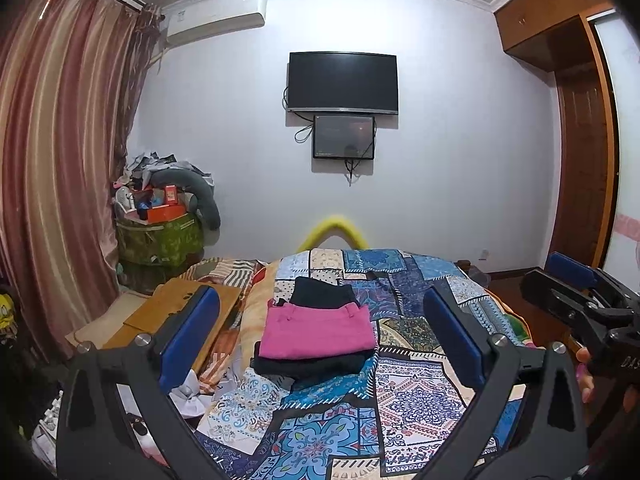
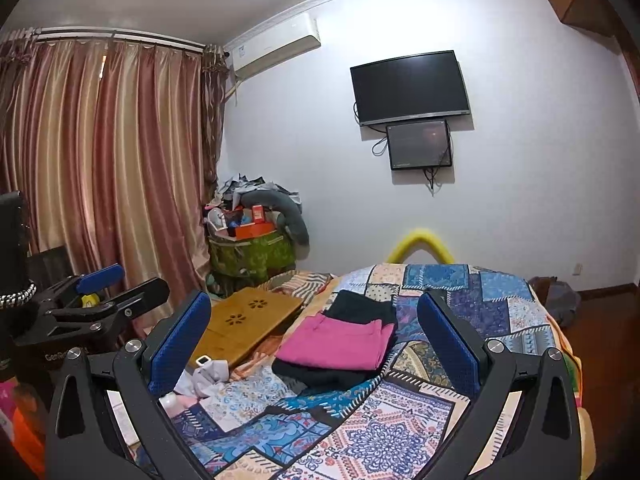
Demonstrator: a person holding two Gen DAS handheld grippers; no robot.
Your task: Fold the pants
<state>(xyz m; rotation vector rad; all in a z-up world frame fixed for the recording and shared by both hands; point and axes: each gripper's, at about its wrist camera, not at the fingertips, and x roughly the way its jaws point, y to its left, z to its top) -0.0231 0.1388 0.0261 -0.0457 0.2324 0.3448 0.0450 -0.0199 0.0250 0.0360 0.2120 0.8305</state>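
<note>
Pink folded pants (image 1: 318,332) are stacked on black folded garments (image 1: 312,364), finished; both grippers, left (image 1: 328,340) and right (image 2: 316,340), are held wide apart, empty.

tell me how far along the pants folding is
Done: pink pants lie folded on top of folded black pants, with another dark folded piece behind them, all on the patchwork bedspread. In hand: nothing; the left gripper and right gripper hover above the bed, jaws wide apart. Left: no unfolded pants are visible, so folding looks finished or between items.
</note>
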